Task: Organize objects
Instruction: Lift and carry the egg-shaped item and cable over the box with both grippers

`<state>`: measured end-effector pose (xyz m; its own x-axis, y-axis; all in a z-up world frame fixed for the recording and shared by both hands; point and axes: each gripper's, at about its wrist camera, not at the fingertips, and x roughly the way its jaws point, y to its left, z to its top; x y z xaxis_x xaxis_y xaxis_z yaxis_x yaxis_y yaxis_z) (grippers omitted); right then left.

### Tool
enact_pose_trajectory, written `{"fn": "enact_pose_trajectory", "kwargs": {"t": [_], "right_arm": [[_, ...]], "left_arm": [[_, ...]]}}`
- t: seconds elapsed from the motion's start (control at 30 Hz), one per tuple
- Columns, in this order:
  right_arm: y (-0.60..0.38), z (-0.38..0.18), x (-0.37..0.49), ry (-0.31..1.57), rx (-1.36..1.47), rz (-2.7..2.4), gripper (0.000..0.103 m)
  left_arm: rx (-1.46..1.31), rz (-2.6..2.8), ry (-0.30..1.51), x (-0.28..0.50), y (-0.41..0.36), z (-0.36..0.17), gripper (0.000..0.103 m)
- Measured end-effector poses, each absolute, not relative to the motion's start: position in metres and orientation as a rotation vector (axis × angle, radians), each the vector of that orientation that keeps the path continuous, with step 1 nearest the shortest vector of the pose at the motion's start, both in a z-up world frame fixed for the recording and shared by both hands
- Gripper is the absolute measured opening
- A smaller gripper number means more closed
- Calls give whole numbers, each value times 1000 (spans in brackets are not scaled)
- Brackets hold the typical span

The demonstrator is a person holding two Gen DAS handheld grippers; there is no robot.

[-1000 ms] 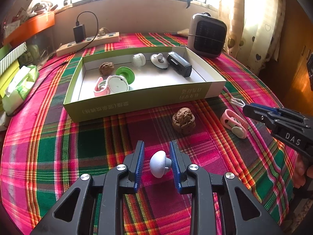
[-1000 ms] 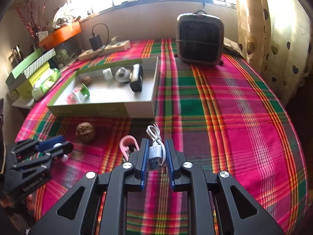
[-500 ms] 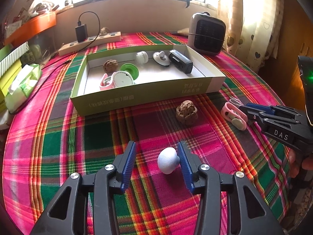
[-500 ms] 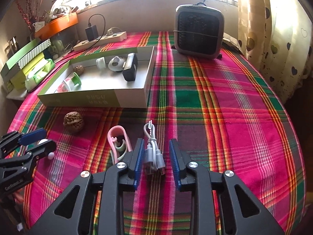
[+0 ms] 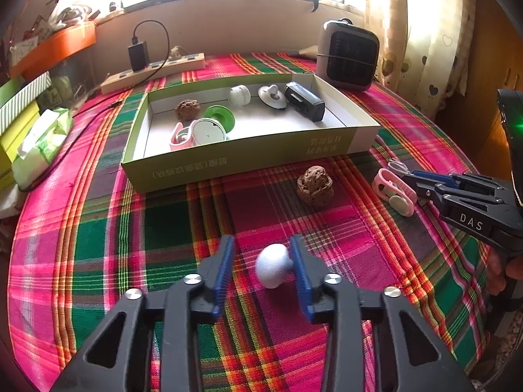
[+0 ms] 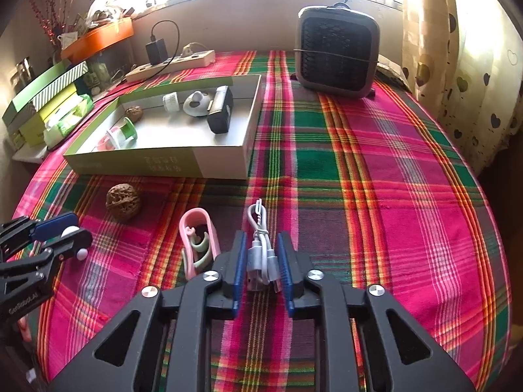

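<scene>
While both gape | left tool (image 5: 262, 266) round knob (image 5: 274, 269) | right tool (image 6: 261, 266) round cable (image 6: 261, 254)

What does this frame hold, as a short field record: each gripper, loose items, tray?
left gripper: open, fingers astride the white knob on the cloth
right gripper: open, fingers astride the coiled white cable
loose on cloth: walnut, pink clip
tray: holds another walnut, green-and-white spool, black box, other small items

"DAS" on right hand-held gripper (image 5: 412, 179); box (image 5: 248, 163) front print upside down, unreadable.
</scene>
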<state>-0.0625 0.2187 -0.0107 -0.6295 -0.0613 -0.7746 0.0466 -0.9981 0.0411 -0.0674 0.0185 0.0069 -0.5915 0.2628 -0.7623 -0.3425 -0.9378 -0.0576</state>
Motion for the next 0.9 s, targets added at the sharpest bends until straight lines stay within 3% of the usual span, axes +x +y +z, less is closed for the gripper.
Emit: {"fn": "enact_pose_trajectory", "kwargs": {"t": [0.17, 0.9], "right_arm": [[220, -11, -62, -42, 1321, -2780, 20], [218, 4, -61, -60, 1264, -2797, 19]], "left_arm": [[-1187, 2525, 129, -69, 18, 8, 19], [-1159, 2526, 98, -73, 16, 17, 19]]}}
